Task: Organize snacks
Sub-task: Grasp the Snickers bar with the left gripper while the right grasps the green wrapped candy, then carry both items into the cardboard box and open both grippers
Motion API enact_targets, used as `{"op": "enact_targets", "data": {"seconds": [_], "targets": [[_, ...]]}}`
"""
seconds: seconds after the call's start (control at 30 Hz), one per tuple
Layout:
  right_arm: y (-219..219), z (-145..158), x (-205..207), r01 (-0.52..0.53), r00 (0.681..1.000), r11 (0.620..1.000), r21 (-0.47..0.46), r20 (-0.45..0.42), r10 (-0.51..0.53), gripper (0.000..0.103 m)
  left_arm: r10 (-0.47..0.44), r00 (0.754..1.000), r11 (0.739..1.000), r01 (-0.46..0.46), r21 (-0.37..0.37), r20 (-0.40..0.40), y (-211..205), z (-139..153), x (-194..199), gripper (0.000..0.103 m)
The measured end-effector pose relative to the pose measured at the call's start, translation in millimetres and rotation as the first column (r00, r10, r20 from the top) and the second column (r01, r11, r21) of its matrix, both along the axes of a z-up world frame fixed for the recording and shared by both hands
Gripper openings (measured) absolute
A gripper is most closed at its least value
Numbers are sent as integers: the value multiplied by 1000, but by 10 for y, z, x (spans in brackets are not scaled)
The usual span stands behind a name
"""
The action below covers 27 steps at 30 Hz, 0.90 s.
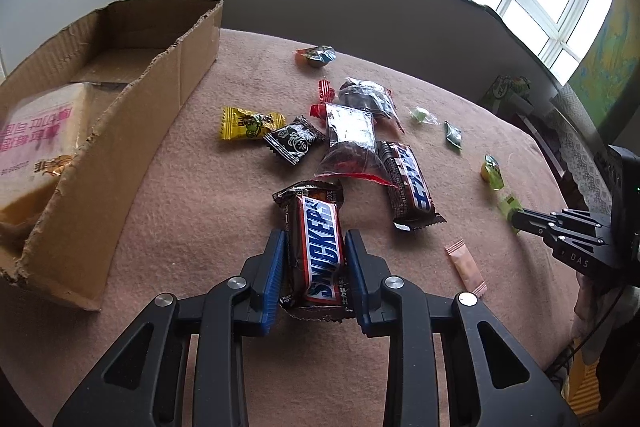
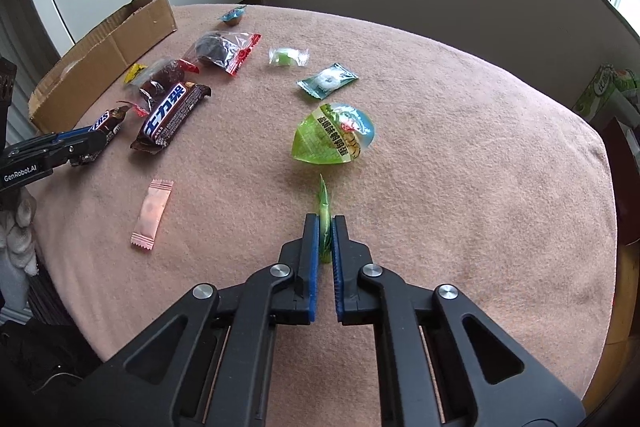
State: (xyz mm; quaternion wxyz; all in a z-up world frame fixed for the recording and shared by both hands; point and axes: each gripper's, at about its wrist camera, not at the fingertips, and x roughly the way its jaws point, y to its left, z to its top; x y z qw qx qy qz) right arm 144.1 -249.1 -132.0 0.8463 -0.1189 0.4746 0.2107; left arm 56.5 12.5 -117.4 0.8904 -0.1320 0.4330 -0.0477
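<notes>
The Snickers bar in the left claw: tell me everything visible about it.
The Snickers bar is a glossy brown wrapper with the blue-and-white logo on a red band and crimped, serrated ends. It looks intact and unopened. It lies lengthwise between the blue pads of the left claw, which are shut against its long sides, far end pointing at the other snacks, above the pinkish cloth.

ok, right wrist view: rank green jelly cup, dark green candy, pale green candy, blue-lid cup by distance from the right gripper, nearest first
From the right gripper:
1. green jelly cup, just ahead of the fingertips.
2. dark green candy, beyond the jelly cup, roughly straight ahead.
3. pale green candy, farther back, slightly left.
4. blue-lid cup, at the far edge, left, near the cardboard box.
</notes>
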Motion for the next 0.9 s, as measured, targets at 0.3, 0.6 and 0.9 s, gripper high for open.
{"op": "enact_targets", "data": {"seconds": [0.3,0.6,0.9], "targets": [[-44,223,-132,33,999,997,75,27,-36,5,6,999,1000,-5,-18,46,64,171,-134,28],[165,532,-180,7,997,992,128,72,-17,5,10,995,999,-6,-40,97,178,379,-186,28],[832,904,-90,-110,988,976,190,131,86,5,79,983,997,-77,-19,164,612,645,-187,28]]}}
